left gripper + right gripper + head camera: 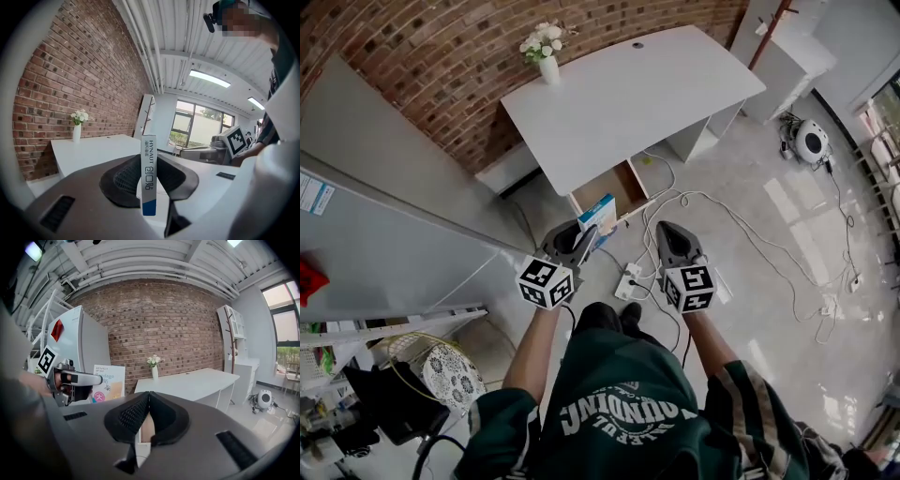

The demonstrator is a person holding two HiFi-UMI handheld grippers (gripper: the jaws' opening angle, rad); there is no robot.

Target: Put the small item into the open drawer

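Note:
A small flat white-and-blue box (598, 216) is clamped upright in my left gripper (581, 240); in the left gripper view the box (148, 187) stands edge-on between the black pads of that gripper (150, 161). The open drawer (614, 187), wood-lined, juts from under the white desk (628, 89) just beyond the box. My right gripper (671, 236) hovers beside the left one, and in its own view this gripper (148, 397) has its pads pressed together with nothing held. The right gripper view also shows the box (108, 380) at the left.
A white vase of flowers (548, 66) stands on the desk's far left corner. A power strip (630, 281) and white cables lie on the floor under the grippers. A grey cabinet (384, 234) is at the left, a round white device (811, 141) at the far right.

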